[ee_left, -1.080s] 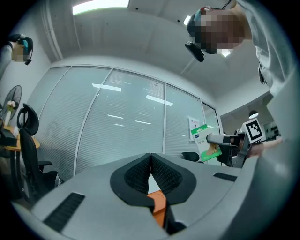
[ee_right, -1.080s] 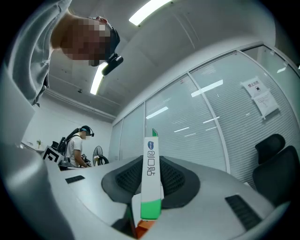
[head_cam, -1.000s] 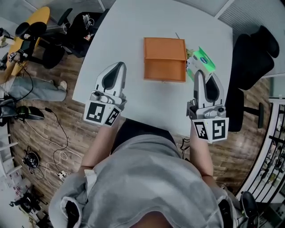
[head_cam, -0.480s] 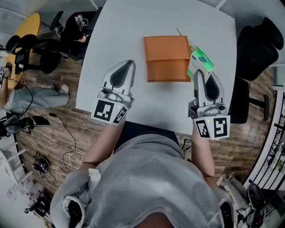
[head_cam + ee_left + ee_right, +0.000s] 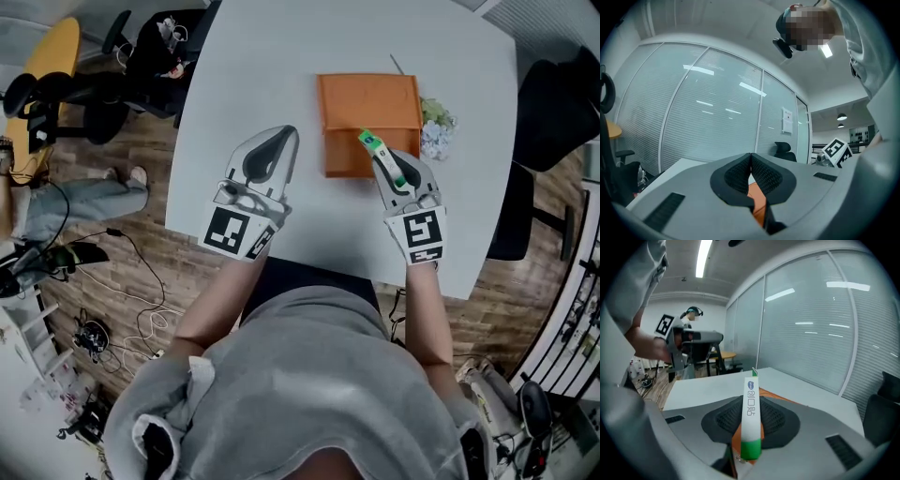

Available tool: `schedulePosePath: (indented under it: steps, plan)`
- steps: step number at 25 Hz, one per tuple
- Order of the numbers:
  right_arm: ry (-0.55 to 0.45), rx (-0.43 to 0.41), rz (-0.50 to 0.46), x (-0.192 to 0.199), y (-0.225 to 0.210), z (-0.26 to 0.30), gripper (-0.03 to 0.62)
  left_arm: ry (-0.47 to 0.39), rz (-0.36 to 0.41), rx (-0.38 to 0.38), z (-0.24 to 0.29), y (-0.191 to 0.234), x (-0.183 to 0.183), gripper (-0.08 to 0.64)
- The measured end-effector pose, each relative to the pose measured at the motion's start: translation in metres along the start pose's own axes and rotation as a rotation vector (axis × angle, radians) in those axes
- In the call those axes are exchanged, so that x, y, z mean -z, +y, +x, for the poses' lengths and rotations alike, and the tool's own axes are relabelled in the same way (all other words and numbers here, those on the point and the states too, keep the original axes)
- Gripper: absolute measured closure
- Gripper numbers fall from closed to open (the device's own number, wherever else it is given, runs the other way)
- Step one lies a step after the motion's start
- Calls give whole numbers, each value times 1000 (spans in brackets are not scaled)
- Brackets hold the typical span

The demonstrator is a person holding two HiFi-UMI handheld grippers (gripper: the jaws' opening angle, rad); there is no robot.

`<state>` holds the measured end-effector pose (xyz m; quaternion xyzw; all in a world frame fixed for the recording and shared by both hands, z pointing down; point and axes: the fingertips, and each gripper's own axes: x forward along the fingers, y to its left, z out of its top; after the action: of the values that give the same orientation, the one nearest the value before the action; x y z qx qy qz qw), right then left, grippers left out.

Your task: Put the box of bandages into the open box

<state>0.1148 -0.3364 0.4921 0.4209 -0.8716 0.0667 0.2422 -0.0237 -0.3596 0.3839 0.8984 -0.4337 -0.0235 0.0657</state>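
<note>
One bandage box (image 5: 751,425), edge-on with its lower end hidden, is clamped between the right gripper's (image 5: 392,167) jaws; one orange box (image 5: 367,98) lies just ahead on the desk (image 5: 272,56); the left gripper (image 5: 750,161) is closed, empty; a crumpled thing (image 5: 436,127) ahead-right is unclear.

The left gripper (image 5: 751,158) had its jaws pressed together with nothing between them. The right gripper (image 5: 751,416) had its jaws clamped on the box of bandages (image 5: 751,401), which stood edge-on between the pads and jutted past the tips. The left forearm (image 5: 217,302) and the right forearm (image 5: 419,314) reached forward.
</note>
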Motion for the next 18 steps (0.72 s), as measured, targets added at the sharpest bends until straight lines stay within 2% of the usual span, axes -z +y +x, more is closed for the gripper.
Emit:
schedulePosePath:
  steps: [7,13,18]
  plan:
    - [184,-90,-96,55,18,52,479,26,-15,3,-3,18,11,540]
    - [319,-128,-238,90,31,78,479,38,-18,5,-7,24,19,540]
    - [342,-142,-226,100,38,88,477,45,-13,5,-10,27,21,540]
